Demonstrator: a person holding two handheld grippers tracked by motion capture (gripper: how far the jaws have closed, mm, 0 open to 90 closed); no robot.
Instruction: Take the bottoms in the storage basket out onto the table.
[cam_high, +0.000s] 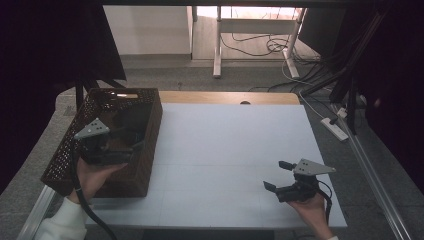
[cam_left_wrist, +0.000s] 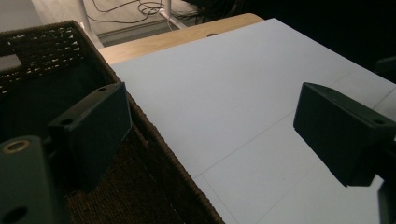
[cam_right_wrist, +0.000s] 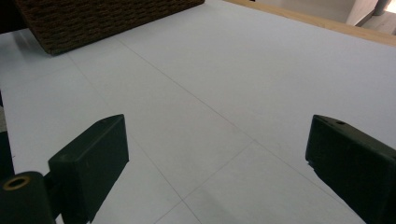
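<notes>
A dark brown woven basket (cam_high: 150, 145) stands at the left of the white table top (cam_high: 230, 145). My left gripper (cam_high: 135, 145) hovers low over the basket's inside, held by a hand in a white sleeve. In the left gripper view my left gripper (cam_left_wrist: 215, 126) is open and holds nothing. One jaw is over the basket (cam_left_wrist: 42, 51), the other over the white surface. At the table's front right my right gripper (cam_high: 276, 175) stands open and holds nothing, pointing left. In the right gripper view my right gripper (cam_right_wrist: 215, 158) hangs above bare table, with the basket (cam_right_wrist: 93, 18) far off. The basket's inside is too dark to read.
A wooden strip (cam_high: 225, 97) edges the table's far side. Behind it, on the floor, are white desk legs (cam_high: 218, 45) and loose cables (cam_high: 260, 45). A power strip (cam_high: 335, 128) lies on the floor to the right. Dark curtains hang on both sides.
</notes>
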